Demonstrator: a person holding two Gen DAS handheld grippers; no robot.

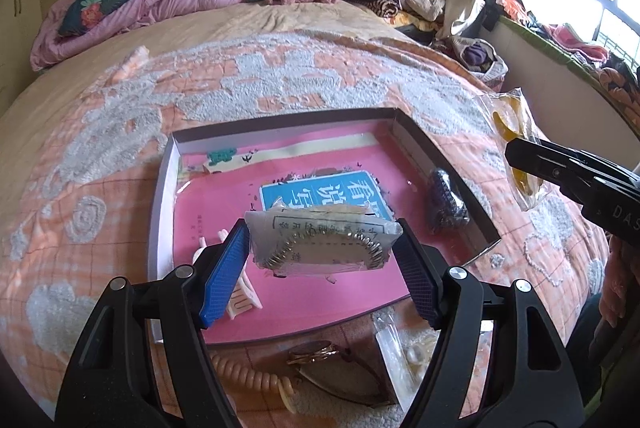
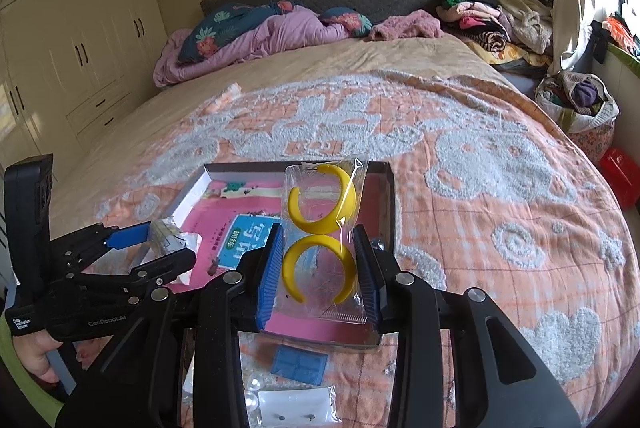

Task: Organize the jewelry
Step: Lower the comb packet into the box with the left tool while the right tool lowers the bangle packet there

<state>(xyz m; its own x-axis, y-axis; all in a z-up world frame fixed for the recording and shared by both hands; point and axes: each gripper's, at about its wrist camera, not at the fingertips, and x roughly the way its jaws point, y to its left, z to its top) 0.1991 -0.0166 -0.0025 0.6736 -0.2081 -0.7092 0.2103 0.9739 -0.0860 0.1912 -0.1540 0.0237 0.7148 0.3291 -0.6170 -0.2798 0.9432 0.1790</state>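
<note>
From my seat at the controls I saw both hands held over the shallow box (image 1: 168,187) lying on the bed (image 1: 120,131), its floor lined with a pink printed sheet (image 1: 320,292).

The left gripper (image 1: 323,252) had its blue fingers (image 1: 224,268) pressed against the two side edges of a clear packet (image 1: 324,240), gripping it. Inside the packet was a paper card with a curved chain of small silver rings. The packet hung above the middle of the box, in front of a blue label on the pink sheet.

The right gripper (image 2: 322,276) was clenched on a clear bag (image 2: 326,228) holding two yellow C-shaped earrings (image 2: 320,199), one above the other. The fingers squeezed the bag at the level of the lower earring, and its top stood upright over the right half of the box.

A dark bundle (image 1: 446,203) lay inside the box against its right wall; I took it for a beaded piece, though the view was too soft to be sure.

On the bedspread just in front of the box, more pieces lay: a coiled cream cord (image 1: 248,372), a gold ring (image 1: 314,352), a small blue case (image 2: 298,364), pearls (image 2: 252,394) and a card of studs (image 2: 296,408).

A hand (image 2: 34,352) with a green sleeve held the left gripper's handle.
</note>
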